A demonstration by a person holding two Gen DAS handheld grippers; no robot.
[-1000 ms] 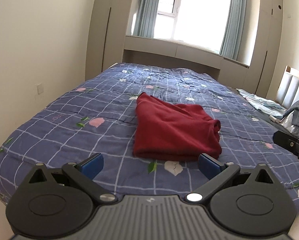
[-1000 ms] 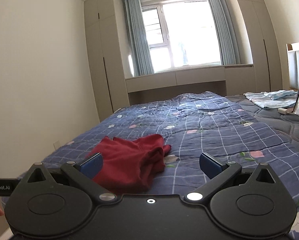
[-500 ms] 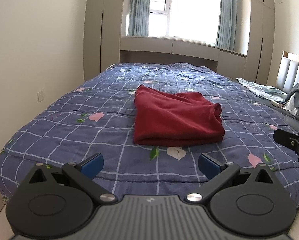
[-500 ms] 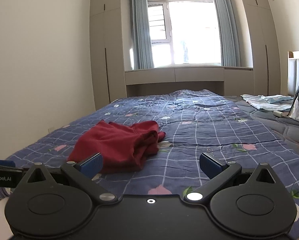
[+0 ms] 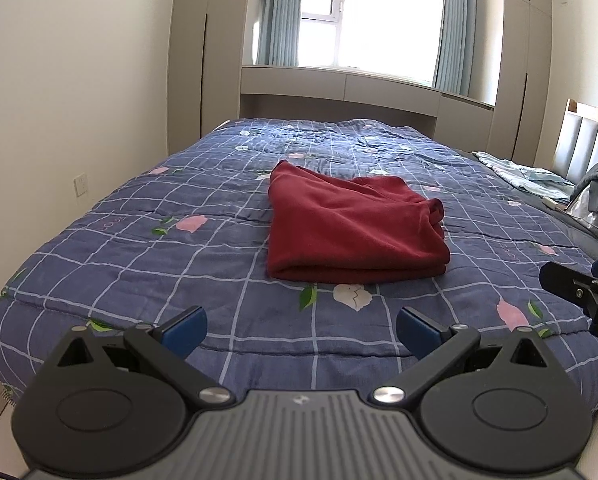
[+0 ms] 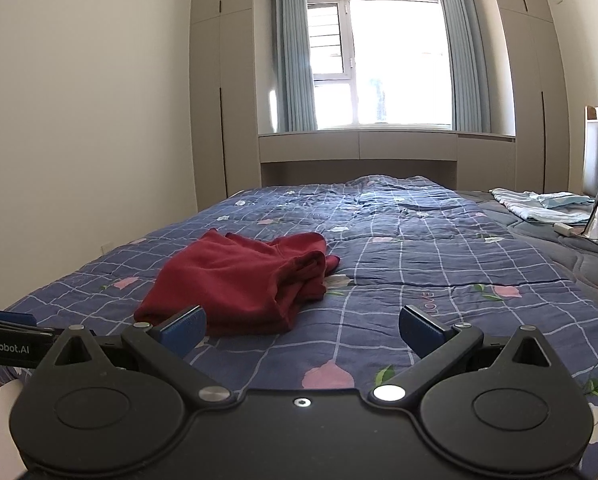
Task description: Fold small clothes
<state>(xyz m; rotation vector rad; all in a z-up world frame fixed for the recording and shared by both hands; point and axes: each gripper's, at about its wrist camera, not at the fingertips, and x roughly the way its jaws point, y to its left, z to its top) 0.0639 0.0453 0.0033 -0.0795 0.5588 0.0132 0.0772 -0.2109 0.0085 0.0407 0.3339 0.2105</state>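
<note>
Nearest the lens, the left gripper had its blue pads spread wide with nothing between them, poised over the near edge of the blue checked quilt. The right gripper was likewise wide and empty; it also showed in the left wrist view at about three o'clock. Further in, the red garment lay folded into a rough rectangle on the quilt, well apart from both sets of fingers. From the left gripper it sat at roughly twelve to one o'clock, its thick folded edge facing the fingers and running crosswise from nine to three. From the right gripper the same garment lay at about eleven o'clock, its looser, bunched end turned toward one o'clock. The left gripper was probably the nearer, being squarely in line with it, though the fisheye made this hard to judge. The garment looked folded already. Beyond, pale blue clothes lay at two o'clock near the headboard.
</note>
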